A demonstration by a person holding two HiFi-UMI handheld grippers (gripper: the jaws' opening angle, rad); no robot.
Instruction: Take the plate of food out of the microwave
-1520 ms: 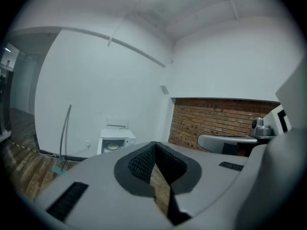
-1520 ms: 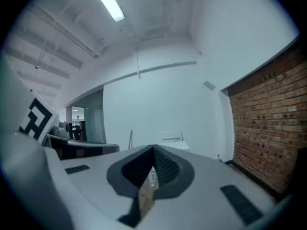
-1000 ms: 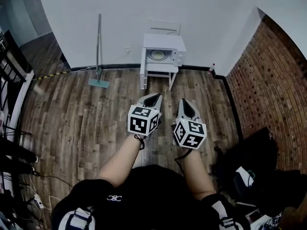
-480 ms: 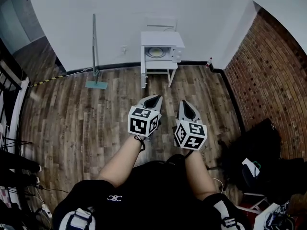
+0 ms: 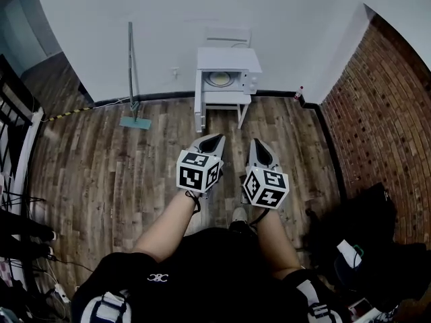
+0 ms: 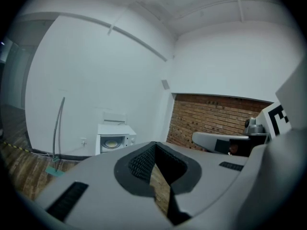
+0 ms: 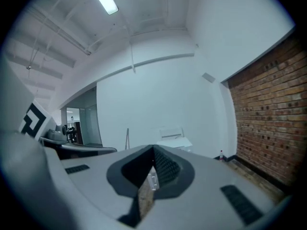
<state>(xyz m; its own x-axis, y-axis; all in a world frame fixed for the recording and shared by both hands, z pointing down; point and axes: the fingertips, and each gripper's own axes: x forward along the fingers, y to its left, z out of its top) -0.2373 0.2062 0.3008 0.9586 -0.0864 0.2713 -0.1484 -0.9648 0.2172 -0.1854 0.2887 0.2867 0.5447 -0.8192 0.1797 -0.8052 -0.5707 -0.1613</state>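
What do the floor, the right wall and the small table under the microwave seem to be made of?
Brown plank floor: probably wood or wood-look laminate, matt; seams and grain streaks show.
Reddish right wall: bare brick; block rows with mortar lines.
Small white table under the white microwave: painted wood or metal, too distant to tell.

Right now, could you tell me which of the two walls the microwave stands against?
The white painted wall: the microwave backs onto it, while the brick wall lies off to the right.
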